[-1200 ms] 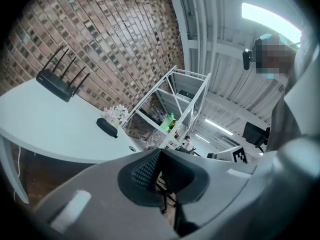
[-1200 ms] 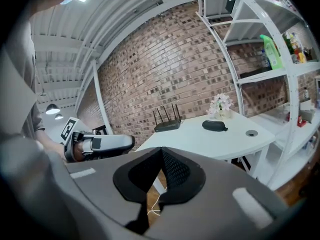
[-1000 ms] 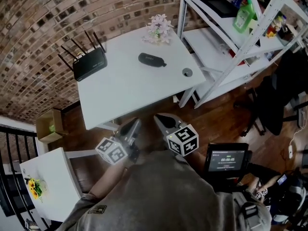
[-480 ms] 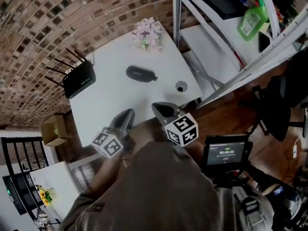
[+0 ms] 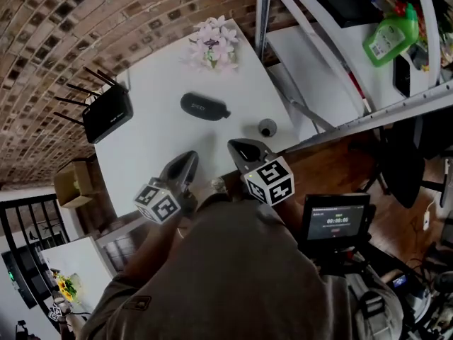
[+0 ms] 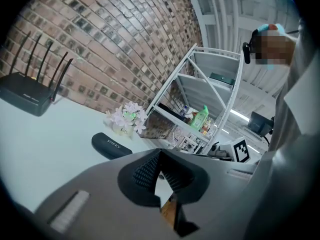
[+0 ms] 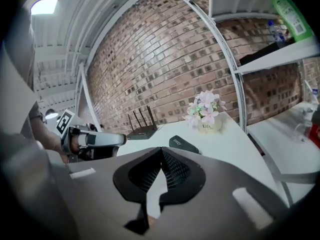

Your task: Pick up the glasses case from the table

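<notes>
A dark oblong glasses case (image 5: 204,107) lies on the white table (image 5: 163,144), past its middle; it also shows as the case (image 6: 110,146) in the left gripper view and the case (image 7: 182,144) in the right gripper view. My left gripper (image 5: 189,163) is shut and empty over the table's near edge. Beside it, my right gripper (image 5: 243,149) is also shut with nothing in it, at the near edge. Both point toward the case, well short of it. In their own views the left gripper (image 6: 159,156) and right gripper (image 7: 161,154) show pads meeting.
A black router (image 5: 106,115) with antennas sits at the table's far left. A small pot of pink flowers (image 5: 211,47) stands at the back edge. A round cable hole (image 5: 267,127) lies right of the case. White metal shelving (image 5: 333,55) with a green bottle (image 5: 393,37) stands to the right.
Both grippers have moved forward from over the floor to the table's near edge, staying shut. The table and case now sit closer in the head view.
</notes>
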